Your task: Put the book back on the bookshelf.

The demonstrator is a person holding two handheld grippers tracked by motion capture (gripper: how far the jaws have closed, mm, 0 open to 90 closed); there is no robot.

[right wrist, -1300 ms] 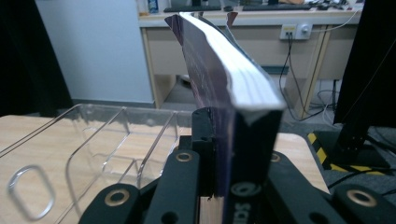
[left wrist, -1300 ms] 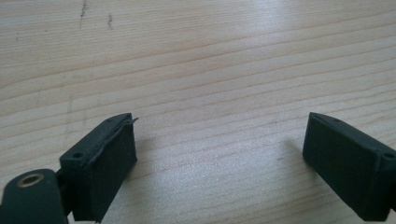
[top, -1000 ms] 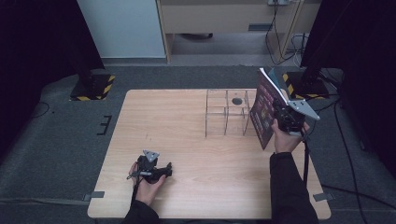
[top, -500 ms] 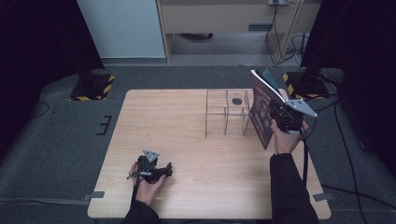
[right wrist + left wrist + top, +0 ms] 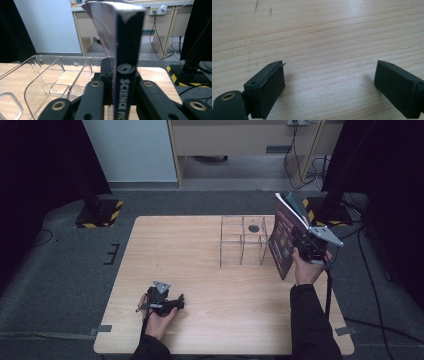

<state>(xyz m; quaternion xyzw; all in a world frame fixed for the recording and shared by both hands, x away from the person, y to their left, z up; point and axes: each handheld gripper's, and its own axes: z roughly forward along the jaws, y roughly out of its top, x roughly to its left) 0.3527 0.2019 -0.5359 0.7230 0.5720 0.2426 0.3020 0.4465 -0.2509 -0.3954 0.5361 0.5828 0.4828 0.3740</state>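
Right gripper view: gripper [image 5: 117, 100] clamps glossy flat book [image 5: 126, 62].

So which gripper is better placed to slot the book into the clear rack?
Right. The right gripper already clamps the book upright just beside the clear rack. The left gripper rests far off near the table's front edge, jaws open and empty.

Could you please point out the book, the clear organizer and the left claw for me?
book [image 5: 126, 75]: right gripper view, its spine.
clear organizer [image 5: 242, 241]: high view, its middle divider.
left claw [image 5: 329, 82]: left gripper view, midway between its open tips.
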